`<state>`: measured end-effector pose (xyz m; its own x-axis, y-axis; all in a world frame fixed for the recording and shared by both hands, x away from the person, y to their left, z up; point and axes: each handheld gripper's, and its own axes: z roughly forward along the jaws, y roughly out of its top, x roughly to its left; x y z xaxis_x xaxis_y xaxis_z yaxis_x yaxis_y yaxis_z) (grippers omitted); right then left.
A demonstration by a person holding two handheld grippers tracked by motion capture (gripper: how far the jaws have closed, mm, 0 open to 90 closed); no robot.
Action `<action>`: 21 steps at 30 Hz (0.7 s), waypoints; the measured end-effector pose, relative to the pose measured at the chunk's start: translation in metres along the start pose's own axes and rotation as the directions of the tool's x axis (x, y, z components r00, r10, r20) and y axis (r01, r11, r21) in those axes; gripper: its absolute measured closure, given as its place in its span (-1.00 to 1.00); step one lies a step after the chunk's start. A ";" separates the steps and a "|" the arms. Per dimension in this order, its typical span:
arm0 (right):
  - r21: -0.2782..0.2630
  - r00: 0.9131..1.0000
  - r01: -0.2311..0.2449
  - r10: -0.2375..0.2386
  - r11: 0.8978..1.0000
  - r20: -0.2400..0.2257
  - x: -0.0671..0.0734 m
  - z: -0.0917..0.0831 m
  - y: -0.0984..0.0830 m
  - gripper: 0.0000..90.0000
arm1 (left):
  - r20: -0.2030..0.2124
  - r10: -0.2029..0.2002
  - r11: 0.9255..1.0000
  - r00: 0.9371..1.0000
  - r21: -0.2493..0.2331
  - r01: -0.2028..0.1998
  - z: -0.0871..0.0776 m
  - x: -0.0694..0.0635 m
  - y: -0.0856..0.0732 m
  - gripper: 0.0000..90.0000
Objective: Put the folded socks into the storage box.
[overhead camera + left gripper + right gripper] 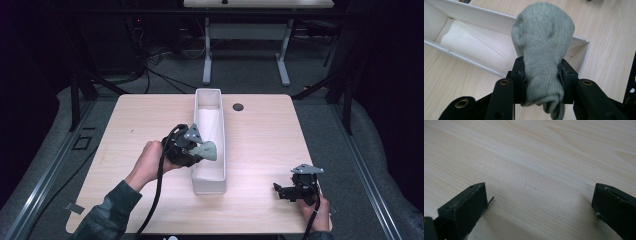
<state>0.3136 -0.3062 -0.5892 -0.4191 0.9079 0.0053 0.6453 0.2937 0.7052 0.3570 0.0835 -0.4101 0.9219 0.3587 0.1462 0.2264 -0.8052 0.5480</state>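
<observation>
1. The left gripper (pixel 541 82) has its two black jaws clamped on a grey-green knitted sock (pixel 543 42). The fabric is fine-ribbed and soft. It is pinched narrow between the jaws and bulges above them into a rounded, bulb-like end, while a crumpled end hangs below.
2. In the high view the sock (pixel 206 149) sits over the left long wall of a white bin (pixel 208 186), near its nearer end.
3. The bin is long, narrow and rectangular, with thin smooth walls and a pale creased lining (pixel 471 45) inside.
4. The right gripper (pixel 539 205) has its jaws spread wide with nothing between them. They are blocky, matt black, and hover low over the bench (pixel 536 157).
5. The bench is pale wood-grain laminate with rounded corners (pixel 125 100).
6. A small dark round cap (pixel 238 106) is set in the bench surface beside the bin's far end.
</observation>
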 end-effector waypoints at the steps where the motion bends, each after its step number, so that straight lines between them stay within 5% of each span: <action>1: 0.001 1.000 0.000 0.000 1.000 0.000 0.000 0.000 0.000 -1.00 | 0.004 0.002 1.000 1.000 0.003 -0.002 0.001 0.000 0.000 0.44; 21: 0.001 1.000 0.000 0.000 1.000 0.000 0.000 0.000 0.000 -1.00 | 0.061 0.009 0.999 0.998 0.043 -0.011 0.028 -0.007 0.002 0.43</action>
<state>0.3135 -0.3062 -0.5891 -0.4187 0.9081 0.0053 0.6460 0.2938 0.7045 0.3601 0.0665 -0.4329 0.9413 0.3223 0.1006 0.2292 -0.8287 0.5107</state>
